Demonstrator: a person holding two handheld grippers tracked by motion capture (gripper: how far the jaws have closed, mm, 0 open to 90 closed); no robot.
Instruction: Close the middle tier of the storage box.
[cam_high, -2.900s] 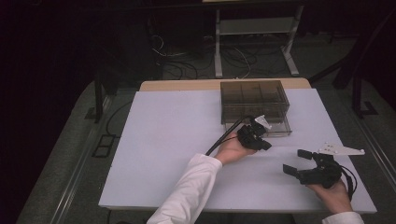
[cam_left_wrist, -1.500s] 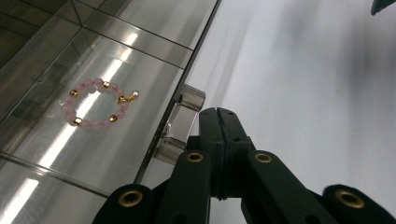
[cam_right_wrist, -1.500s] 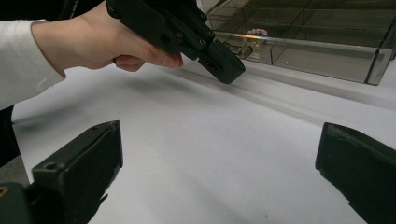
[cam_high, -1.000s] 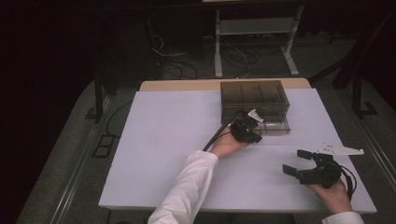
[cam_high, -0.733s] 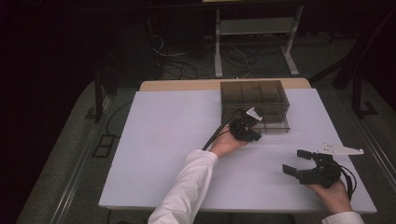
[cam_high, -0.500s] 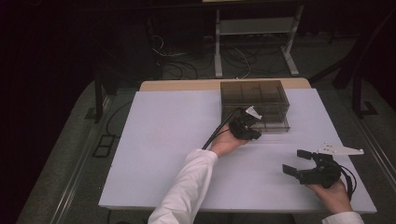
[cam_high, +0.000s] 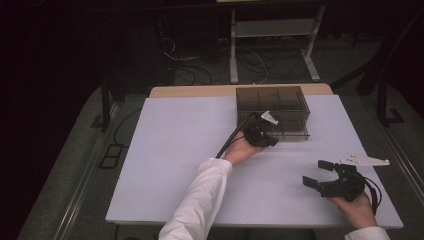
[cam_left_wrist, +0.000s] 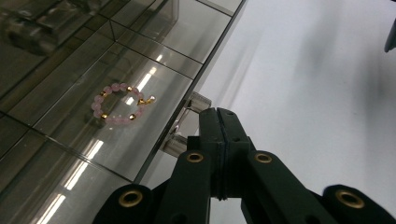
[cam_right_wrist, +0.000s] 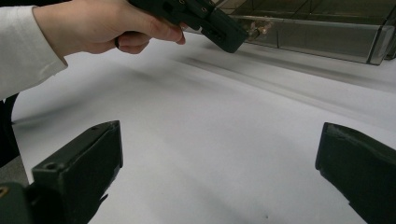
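Observation:
A smoky clear drawer box (cam_high: 272, 100) with several compartments stands at the back of the white table (cam_high: 175, 150). In the left gripper view a pink bead bracelet (cam_left_wrist: 119, 101) with gold beads lies in one compartment of the box (cam_left_wrist: 70, 56). My left gripper (cam_left_wrist: 219, 114) is shut, jaws pressed together with nothing between them, its tip right beside the drawer's clear handle (cam_left_wrist: 187, 121). The high view places the left gripper (cam_high: 270, 140) at the box's front face. My right gripper (cam_high: 316, 173) rests near the front right of the table, open and empty (cam_right_wrist: 219, 158).
A white sleeve (cam_high: 200, 200) reaches in from the bottom middle. The right gripper view takes in the left hand (cam_right_wrist: 107, 28) and the box's front (cam_right_wrist: 327, 32) farther off. Cables and a metal stand (cam_high: 272, 30) lie on the floor behind the table.
My left gripper has moved a little away from the person, up to the box's front. The right gripper has stayed where it was.

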